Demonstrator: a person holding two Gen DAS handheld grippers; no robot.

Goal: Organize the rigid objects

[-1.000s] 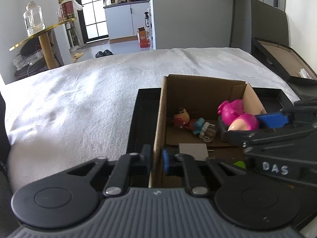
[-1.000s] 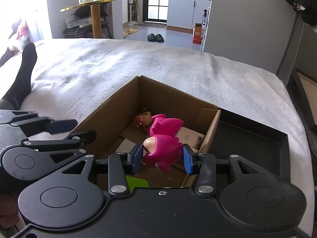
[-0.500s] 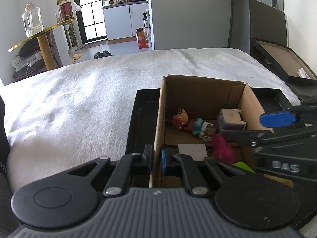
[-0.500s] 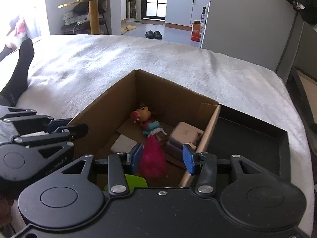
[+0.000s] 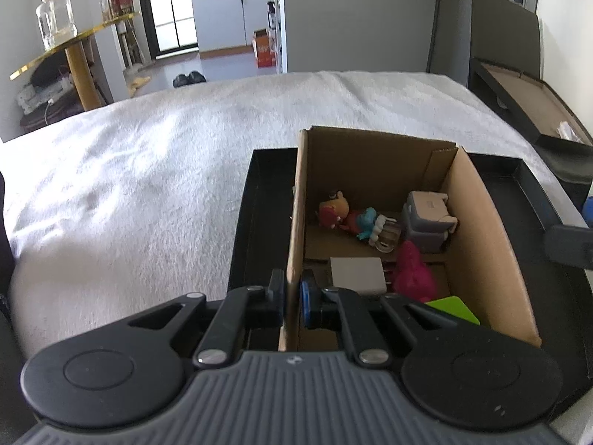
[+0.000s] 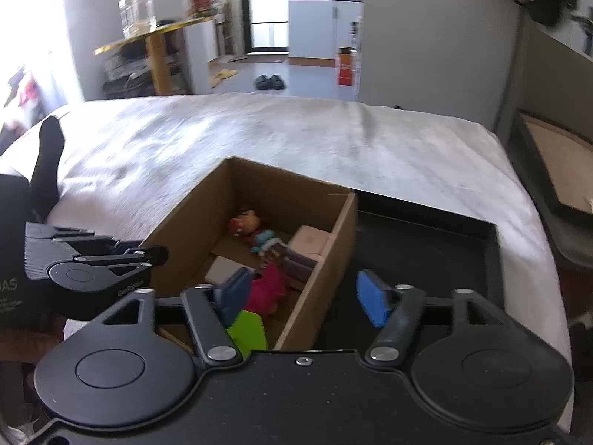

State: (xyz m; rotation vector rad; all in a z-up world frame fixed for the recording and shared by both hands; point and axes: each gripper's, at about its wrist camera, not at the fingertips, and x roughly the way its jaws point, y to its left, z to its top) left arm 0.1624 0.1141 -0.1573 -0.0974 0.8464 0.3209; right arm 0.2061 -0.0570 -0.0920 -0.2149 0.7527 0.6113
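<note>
An open cardboard box (image 5: 370, 170) stands in a black tray (image 5: 252, 222) on the bed. My left gripper (image 5: 291, 294) is shut on the box's left wall near its front corner. Inside lie a pink toy (image 5: 411, 274), a grey case (image 5: 426, 215), a small red figurine (image 5: 333, 211), a blue figure (image 5: 368, 220), a white block (image 5: 357, 276) and a green card (image 5: 452, 307). My right gripper (image 6: 304, 294) hovers above the box's right wall (image 6: 326, 263). Its jaws are opening, with nothing gripped. The pink toy (image 6: 268, 289) lies below them in the box.
A white bedspread (image 5: 148, 185) surrounds the tray. A second black tray with a cardboard lining (image 5: 533, 104) sits at the far right. A person's socked foot (image 6: 46, 155) rests on the bed at the left. A gold side table with a glass jar (image 5: 55, 26) stands beyond.
The right gripper let go of the pink toy, which dropped into the box. It then drew back up and to the right with its jaws widening. The left gripper kept its hold.
</note>
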